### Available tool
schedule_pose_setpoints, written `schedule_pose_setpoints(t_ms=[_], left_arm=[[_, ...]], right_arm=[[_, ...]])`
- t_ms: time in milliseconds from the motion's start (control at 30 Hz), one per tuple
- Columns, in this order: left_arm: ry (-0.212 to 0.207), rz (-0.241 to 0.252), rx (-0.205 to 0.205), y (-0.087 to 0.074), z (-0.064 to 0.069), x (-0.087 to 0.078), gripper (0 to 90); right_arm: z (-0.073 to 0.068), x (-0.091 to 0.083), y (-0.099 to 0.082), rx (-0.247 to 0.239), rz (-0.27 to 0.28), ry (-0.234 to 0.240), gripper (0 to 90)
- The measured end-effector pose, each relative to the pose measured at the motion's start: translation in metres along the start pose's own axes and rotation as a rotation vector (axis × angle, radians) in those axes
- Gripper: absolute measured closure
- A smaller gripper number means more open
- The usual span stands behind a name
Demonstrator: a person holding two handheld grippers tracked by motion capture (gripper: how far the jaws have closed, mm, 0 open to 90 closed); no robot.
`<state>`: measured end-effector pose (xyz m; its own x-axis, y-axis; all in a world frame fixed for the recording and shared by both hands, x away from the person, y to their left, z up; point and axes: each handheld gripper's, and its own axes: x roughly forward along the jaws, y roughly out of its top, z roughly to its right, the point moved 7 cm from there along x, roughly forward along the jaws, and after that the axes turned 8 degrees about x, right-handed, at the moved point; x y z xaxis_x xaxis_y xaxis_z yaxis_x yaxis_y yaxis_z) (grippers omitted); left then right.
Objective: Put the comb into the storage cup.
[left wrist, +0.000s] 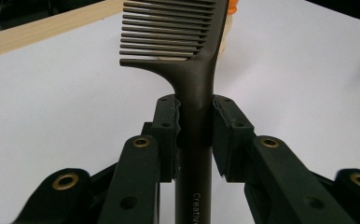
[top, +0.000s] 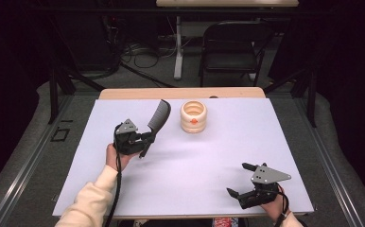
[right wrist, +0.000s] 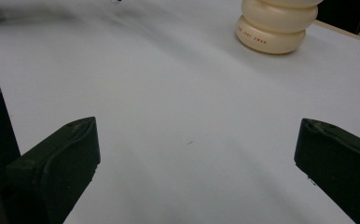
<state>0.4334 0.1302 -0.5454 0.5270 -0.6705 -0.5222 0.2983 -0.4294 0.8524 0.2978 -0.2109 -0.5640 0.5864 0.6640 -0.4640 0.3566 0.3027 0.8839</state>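
**Comb clamped in the left gripper, cup standing just past it**

The left gripper (top: 145, 139) is clamped on a dark comb (top: 159, 115). In the left gripper view its pads (left wrist: 169, 133) press the comb's handle from both sides, and the toothed head rises clear above them. From the high view the comb is lifted off the white table (top: 218, 161), slanting up and away from the hand, its head pointing toward the far edge.

Just beside the comb's head, and apart from it, stands a cream ribbed cup (top: 193, 116), upright on the table near the far side. It carries an orange mark on its front. Its mouth is open at the top; the inside looks pale, and I cannot tell whether anything lies in it. In the right gripper view the cup's base bears small red lettering.

The right gripper (top: 241, 179) rests low at the near right corner, well apart from comb and cup. Its jaws stand wide apart with only bare table between them.
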Motion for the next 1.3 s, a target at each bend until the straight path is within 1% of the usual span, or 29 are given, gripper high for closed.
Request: schedule_pose_setpoints(t_ms=[167, 433, 533, 600, 733, 900, 1167, 1300], left_arm=[[0.010, 0.024, -0.002, 0.004, 0.000, 0.002, 72.7], [0.025, 0.050, -0.015, 0.008, -0.003, 0.004, 72.7], [0.035, 0.065, -0.012, 0.011, -0.004, 0.004, 72.7], [0.033, 0.070, -0.013, 0.012, -0.005, 0.004, 72.7], [0.040, 0.080, -0.025, 0.014, -0.006, 0.007, 72.7], [0.035, 0.095, -0.025, 0.019, -0.006, 0.009, 72.7], [0.020, 0.094, -0.012, 0.026, -0.002, 0.019, 72.7], [0.018, 0.096, -0.013, 0.029, -0.001, 0.022, 72.7]], right_arm=[[0.000, 0.000, 0.000, -0.001, 0.000, 0.002, 0.0], [0.000, 0.001, 0.000, 0.002, -0.002, 0.003, 0.0], [0.000, 0.001, 0.000, 0.004, -0.001, 0.001, 0.0], [0.000, 0.001, 0.000, 0.004, -0.002, 0.001, 0.0], [0.000, 0.001, 0.000, 0.002, -0.004, 0.001, 0.0], [0.000, 0.001, -0.001, 0.002, -0.005, -0.001, 0.0], [0.000, 0.001, -0.001, 0.003, -0.005, -0.002, 0.0], [0.000, 0.001, -0.001, 0.002, -0.004, -0.001, 0.0]])
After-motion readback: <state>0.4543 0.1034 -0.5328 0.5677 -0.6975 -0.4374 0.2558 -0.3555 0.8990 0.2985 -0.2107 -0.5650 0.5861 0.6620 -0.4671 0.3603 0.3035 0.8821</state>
